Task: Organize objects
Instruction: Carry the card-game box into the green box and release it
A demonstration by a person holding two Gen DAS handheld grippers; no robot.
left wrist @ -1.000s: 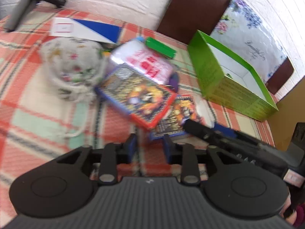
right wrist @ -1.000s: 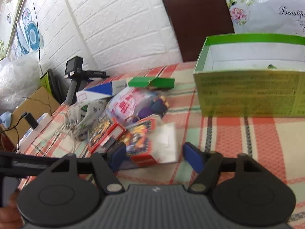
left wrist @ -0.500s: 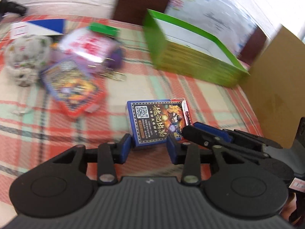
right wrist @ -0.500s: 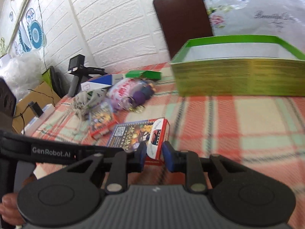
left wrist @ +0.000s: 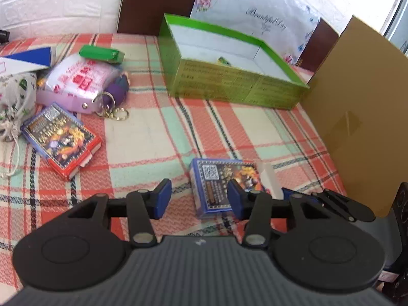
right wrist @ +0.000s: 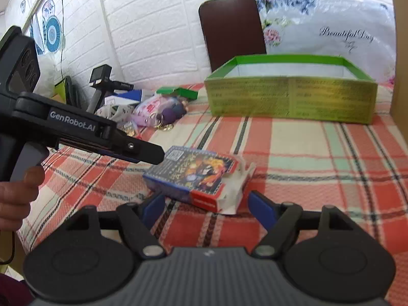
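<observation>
Left wrist view: the left tongs are opening, their blue pads apart over the red, green and cream checked tabletop; the blue-edged cardboard card box with a cartoon picture lies flat just ahead, its near right part behind the right pad, no pad pressing on it that I can tell; a white torn flap sticks out at its right end; the right tongs reach in from the right, just beside that flap; a second, red-sided card box lies well apart to the left, near a pink-printed plastic packet and a purple keyring toy; the open green cardboard tray stands further back.

Right wrist view: the right tongs are opening wide, pads clear of the card box, which lies on the tabletop just ahead between them; the left tongs hang at its left end, touching or not I cannot tell; the tray stands behind.
</observation>
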